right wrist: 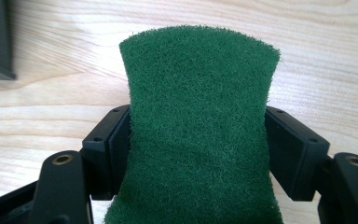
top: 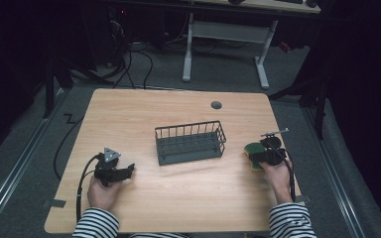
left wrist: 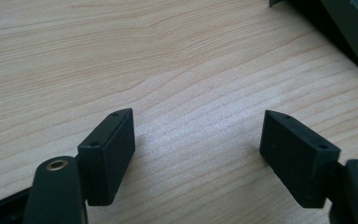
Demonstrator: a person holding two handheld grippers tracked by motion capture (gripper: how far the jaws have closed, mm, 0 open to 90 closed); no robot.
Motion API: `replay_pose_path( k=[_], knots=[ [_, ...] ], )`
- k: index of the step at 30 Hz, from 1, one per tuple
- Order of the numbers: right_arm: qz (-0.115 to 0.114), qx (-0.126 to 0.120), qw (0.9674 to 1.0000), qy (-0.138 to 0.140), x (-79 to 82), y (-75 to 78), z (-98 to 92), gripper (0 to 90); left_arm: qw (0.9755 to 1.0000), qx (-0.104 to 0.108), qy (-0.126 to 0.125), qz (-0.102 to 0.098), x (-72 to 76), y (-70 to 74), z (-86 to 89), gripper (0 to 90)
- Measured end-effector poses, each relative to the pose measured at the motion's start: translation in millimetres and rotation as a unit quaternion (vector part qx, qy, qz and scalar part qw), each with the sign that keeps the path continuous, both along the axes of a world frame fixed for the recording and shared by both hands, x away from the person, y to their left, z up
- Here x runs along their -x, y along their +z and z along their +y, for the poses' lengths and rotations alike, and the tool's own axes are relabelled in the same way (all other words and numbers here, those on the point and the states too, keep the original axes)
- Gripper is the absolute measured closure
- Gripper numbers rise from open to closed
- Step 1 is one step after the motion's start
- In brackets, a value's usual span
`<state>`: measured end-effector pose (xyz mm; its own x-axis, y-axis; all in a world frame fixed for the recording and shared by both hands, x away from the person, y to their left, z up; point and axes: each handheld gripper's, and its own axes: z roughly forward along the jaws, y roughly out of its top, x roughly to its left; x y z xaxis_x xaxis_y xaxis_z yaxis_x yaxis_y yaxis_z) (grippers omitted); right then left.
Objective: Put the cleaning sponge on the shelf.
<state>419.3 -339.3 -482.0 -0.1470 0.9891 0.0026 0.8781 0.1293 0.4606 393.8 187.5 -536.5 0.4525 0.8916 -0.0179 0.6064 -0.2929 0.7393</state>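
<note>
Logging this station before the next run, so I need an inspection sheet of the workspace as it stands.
Surface: light wooden table, round grommet hole near the far edge.
Job's things: dark wire basket at centre, looks empty; green scouring sponge at the right.
Clutter: nothing seen.
Tongs: left gripper open over bare wood; right gripper shut on the sponge.
Cables: one trails from each gripper; more lie on the floor beyond the table.
Surroundings: dark room, white-legged desk behind.
</note>
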Motion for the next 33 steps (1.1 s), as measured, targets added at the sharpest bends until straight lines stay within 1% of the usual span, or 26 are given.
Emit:
replay_pose_path(
  k=[2, 4, 7, 9, 12, 17, 18, 21, 23, 25, 26, 27, 29, 33],
  knots=[
    [-0.007, -0.002, 1.0000, 0.005, 1.5, 3.8, 1.0, 30.1, 1.0000, 0.000, 0.000, 0.000, 0.0, 0.0, 0.0, 26.9],
    [-0.014, -0.012, 0.9998, 0.008, 2.7, 7.3, 2.4, 30.2, 1.0000, 0.000, 0.000, 0.000, 0.0, 0.0, 0.0, 26.9],
    [-0.018, -0.009, 0.9997, 0.018, 2.9, 11.7, 5.0, 30.2, 1.0000, 0.001, 0.001, 0.000, -0.3, 0.0, 0.3, 27.0],
    [-0.022, -0.016, 0.9994, 0.021, 3.2, 15.3, 6.6, 30.2, 1.0000, 0.001, 0.001, 0.000, -0.3, 0.0, 0.2, 26.9],
    [-0.028, -0.018, 0.9990, 0.029, 4.4, 21.2, 9.7, 30.3, 1.0000, 0.000, 0.001, 0.000, -0.3, 0.0, 0.1, 27.0],
    [-0.040, -0.035, 0.9978, 0.040, 5.2, 31.8, 13.8, 30.3, 1.0000, 0.001, 0.001, -0.001, -0.3, -0.1, 0.1, 27.0],
    [-0.039, -0.036, 0.9978, 0.041, 5.3, 32.8, 14.6, 30.3, 1.0000, 0.001, 0.001, 0.000, -0.3, -0.1, 0.2, 27.0],
    [-0.047, -0.036, 0.9971, 0.049, 6.4, 39.0, 18.2, 30.3, 1.0000, 0.000, 0.001, 0.000, -0.2, 0.0, 0.0, 27.0],
    [-0.051, -0.043, 0.9963, 0.054, 7.9, 43.9, 20.2, 30.3, 1.0000, 0.000, 0.001, 0.000, -0.2, 0.0, 0.0, 27.0],
    [-0.058, -0.042, 0.9956, 0.061, 9.3, 48.7, 22.4, 30.4, 1.0000, 0.001, 0.001, 0.000, -0.2, 0.0, 0.0, 26.9],
    [-0.064, -0.047, 0.9948, 0.064, 9.8, 50.9, 23.1, 30.4, 1.0000, 0.000, 0.001, 0.000, -0.2, 0.0, 0.0, 27.0],
    [-0.063, -0.051, 0.9944, 0.068, 9.8, 52.5, 23.9, 30.5, 1.0000, 0.000, 0.001, 0.000, -0.2, 0.0, 0.0, 27.0],
    [-0.059, -0.048, 0.9942, 0.076, 9.3, 55.0, 26.6, 30.5, 1.0000, 0.001, 0.001, -0.001, -0.3, -0.1, 0.0, 27.0],
    [-0.059, -0.040, 0.9939, 0.084, 7.0, 60.2, 30.9, 30.5, 1.0000, 0.001, 0.001, 0.000, -0.2, 0.0, 0.2, 26.9]
  ],
)
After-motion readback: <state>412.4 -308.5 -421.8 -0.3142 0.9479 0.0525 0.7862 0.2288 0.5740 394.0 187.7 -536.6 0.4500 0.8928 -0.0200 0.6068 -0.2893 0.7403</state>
